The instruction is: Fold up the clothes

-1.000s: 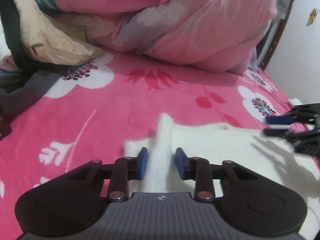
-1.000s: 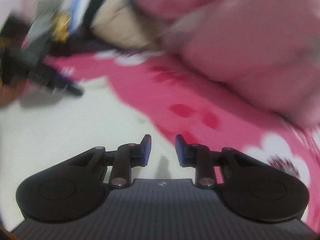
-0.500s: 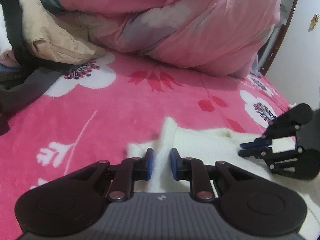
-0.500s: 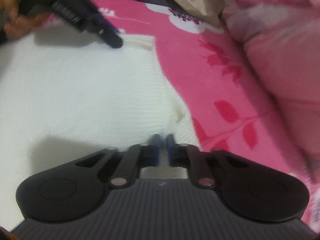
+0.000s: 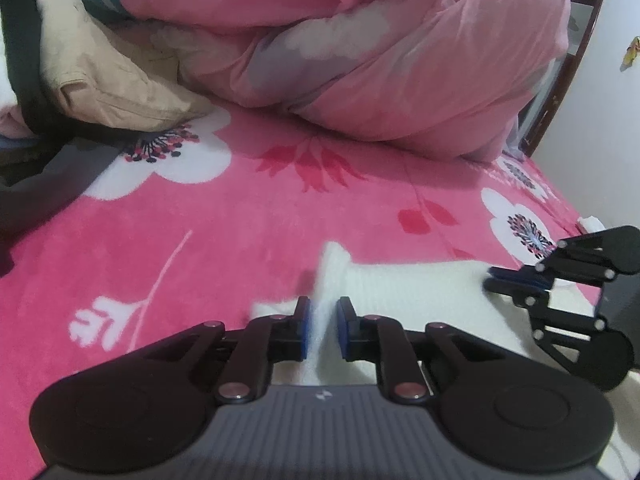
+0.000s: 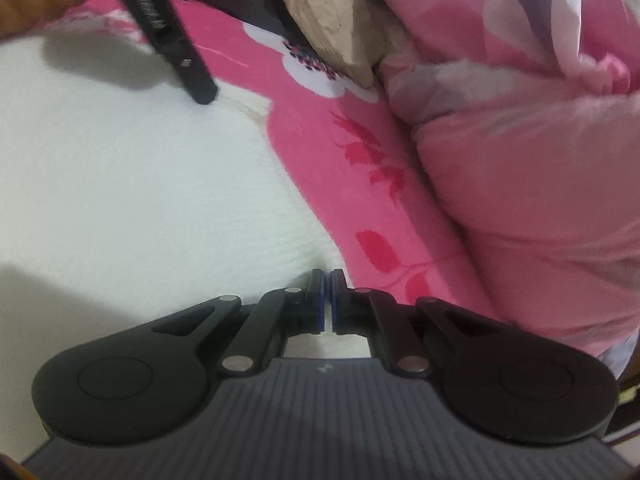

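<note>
Left gripper (image 5: 323, 328) pinches a raised fold of the white knit garment (image 5: 416, 292) near its corner; right gripper (image 6: 326, 296) is clamped on the garment's edge, which lies flat across the pink floral blanket (image 5: 224, 232)

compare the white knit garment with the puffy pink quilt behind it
The white knit garment lies flat and spread on the pink floral blanket; the puffy pink quilt is heaped in a tall bundle. The garment is plain white; the quilt carries grey and white patches. Both rest on the blanket.
</note>
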Demonstrator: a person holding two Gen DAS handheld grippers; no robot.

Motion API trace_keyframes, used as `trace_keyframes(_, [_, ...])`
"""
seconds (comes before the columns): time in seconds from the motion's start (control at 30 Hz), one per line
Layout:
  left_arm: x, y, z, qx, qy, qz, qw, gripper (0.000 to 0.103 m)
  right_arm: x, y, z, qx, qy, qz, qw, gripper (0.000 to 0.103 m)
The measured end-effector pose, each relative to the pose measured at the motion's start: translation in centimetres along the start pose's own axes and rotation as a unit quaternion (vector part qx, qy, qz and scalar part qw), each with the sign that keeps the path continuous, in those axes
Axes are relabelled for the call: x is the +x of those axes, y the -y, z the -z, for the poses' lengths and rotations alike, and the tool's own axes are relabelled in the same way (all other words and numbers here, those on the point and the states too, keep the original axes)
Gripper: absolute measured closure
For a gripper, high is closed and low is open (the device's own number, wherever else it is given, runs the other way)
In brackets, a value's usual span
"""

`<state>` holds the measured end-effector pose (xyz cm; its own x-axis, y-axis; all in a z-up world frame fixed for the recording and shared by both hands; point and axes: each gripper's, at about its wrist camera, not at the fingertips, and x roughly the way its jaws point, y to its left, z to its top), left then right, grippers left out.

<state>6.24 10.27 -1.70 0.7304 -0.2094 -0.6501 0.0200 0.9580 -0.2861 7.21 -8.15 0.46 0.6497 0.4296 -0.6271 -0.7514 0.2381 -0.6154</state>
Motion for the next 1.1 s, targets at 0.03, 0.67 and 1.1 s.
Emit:
trace_keyframes(0.03, [0.0,0.0,0.0,-0.003,0.0,-0.001,1.0,0.088,-0.1,-0.4,0.1,-0.013,0.0,0.002,1.0,0.101])
trace_keyframes(0.67, [-1.0,-0.6,0.9,-0.032,0.001,0.005,0.9995,0.089,1.4,2.9,-2.1,0.02,0.036,-0.129,0.991,0.092])
trace_keyframes(1.1, [-1.3,-1.8,1.2,-0.049,-0.004,0.018,0.9986,0.089,4.6,2.1,-3.3,0.028,0.016,-0.2,0.979,0.099])
